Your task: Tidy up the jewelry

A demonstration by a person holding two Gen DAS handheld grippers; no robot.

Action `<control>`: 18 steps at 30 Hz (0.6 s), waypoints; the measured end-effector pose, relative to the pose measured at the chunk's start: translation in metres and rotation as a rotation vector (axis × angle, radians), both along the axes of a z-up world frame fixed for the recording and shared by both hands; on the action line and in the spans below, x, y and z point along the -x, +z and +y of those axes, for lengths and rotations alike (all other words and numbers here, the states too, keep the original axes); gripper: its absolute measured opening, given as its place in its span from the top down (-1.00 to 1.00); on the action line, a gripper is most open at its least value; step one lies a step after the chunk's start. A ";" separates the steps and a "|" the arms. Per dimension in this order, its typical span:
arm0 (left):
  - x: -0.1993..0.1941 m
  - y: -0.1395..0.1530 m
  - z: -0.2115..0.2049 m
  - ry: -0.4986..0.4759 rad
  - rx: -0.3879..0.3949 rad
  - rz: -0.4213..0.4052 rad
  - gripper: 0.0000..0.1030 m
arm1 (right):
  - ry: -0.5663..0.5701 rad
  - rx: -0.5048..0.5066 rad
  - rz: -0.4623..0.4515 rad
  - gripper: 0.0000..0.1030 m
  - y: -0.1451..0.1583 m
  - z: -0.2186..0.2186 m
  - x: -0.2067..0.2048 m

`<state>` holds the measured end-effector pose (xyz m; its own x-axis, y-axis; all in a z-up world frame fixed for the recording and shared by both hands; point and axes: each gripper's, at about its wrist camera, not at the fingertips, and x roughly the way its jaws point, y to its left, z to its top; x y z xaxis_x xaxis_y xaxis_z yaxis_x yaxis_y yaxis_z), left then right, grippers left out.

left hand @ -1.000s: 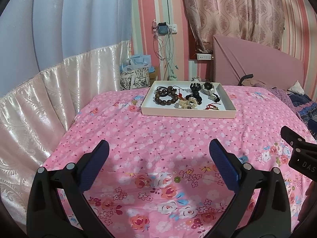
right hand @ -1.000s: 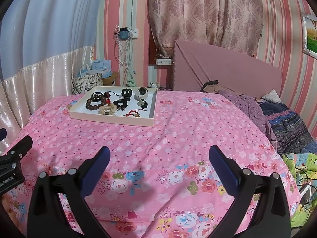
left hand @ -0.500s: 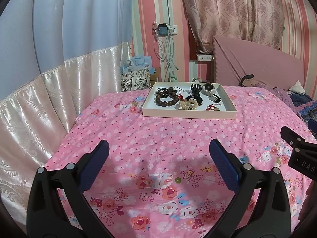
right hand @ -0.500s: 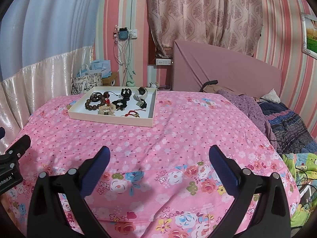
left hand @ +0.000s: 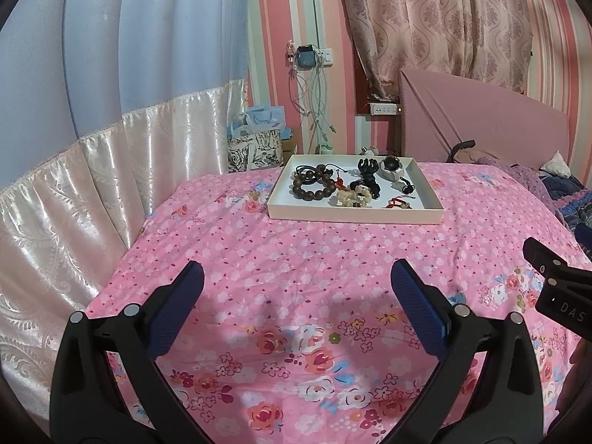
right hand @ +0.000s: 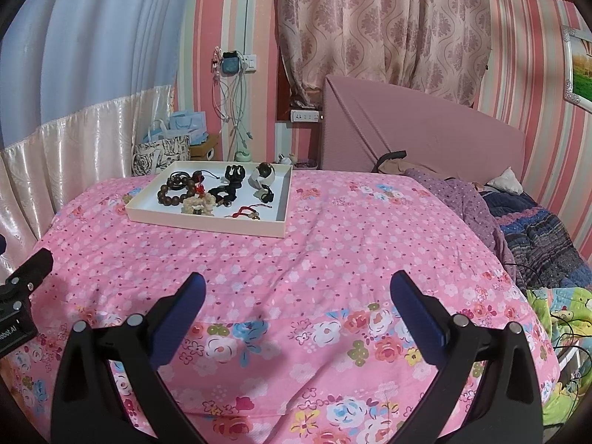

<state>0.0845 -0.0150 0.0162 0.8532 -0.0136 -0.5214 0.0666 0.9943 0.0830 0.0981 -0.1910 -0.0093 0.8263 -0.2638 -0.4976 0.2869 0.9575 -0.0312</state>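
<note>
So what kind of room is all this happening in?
Most likely a bedroom in a home. A bed with a pink floral bedspread fills the view, a padded pink headboard stands behind it, and a patterned curtain hangs on the striped wall. A tray of jewelry sits on the bed.

A pink bedspread (left hand: pixel 296 259) is showing small white blossoms and bigger roses. The white tray (left hand: pixel 355 217) is holding dark brown beads (left hand: pixel 312 186), while pink-striped walls (right hand: pixel 536 85) are framing a damask-patterned curtain (right hand: pixel 381 22).
</note>
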 end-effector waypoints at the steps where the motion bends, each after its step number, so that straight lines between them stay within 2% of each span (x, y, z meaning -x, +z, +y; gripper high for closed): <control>1: 0.000 0.000 0.000 -0.001 0.000 0.000 -0.94 | -0.001 0.002 -0.001 -0.94 0.000 0.000 0.000; 18: 0.000 0.000 0.000 -0.013 0.014 0.013 -0.94 | -0.003 0.001 0.005 -0.94 -0.003 0.000 -0.002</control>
